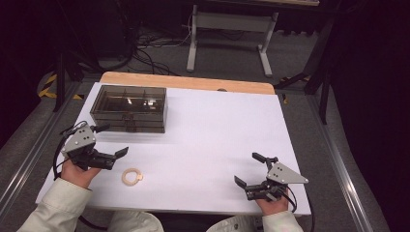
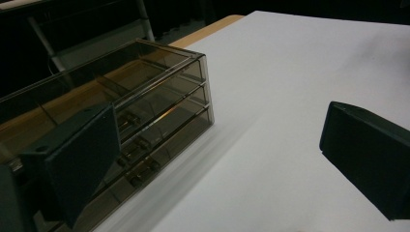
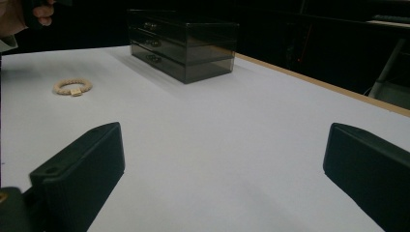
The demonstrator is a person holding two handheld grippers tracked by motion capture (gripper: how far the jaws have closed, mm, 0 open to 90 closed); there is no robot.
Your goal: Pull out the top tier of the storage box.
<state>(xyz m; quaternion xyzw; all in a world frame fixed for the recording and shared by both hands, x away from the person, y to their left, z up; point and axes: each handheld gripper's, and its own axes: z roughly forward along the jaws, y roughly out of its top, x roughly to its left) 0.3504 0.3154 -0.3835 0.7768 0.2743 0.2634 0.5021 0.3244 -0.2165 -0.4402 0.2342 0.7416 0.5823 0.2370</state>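
Nearest the person, the right tool (image 1: 250, 169) rested low over the white table (image 1: 217, 135), jaws spread wide and holding nothing. The left tool (image 1: 112, 140) hovered with jaws likewise apart and empty. A beige ring (image 1: 131, 176) lay flat on the table just beside the left tool, toward the right one. Farther back stood a smoky clear drawer box (image 1: 129, 108), its drawers closed, near the left tool.

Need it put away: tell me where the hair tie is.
High view: the hair tie lies on the white table, near-left, beside the left tongs.
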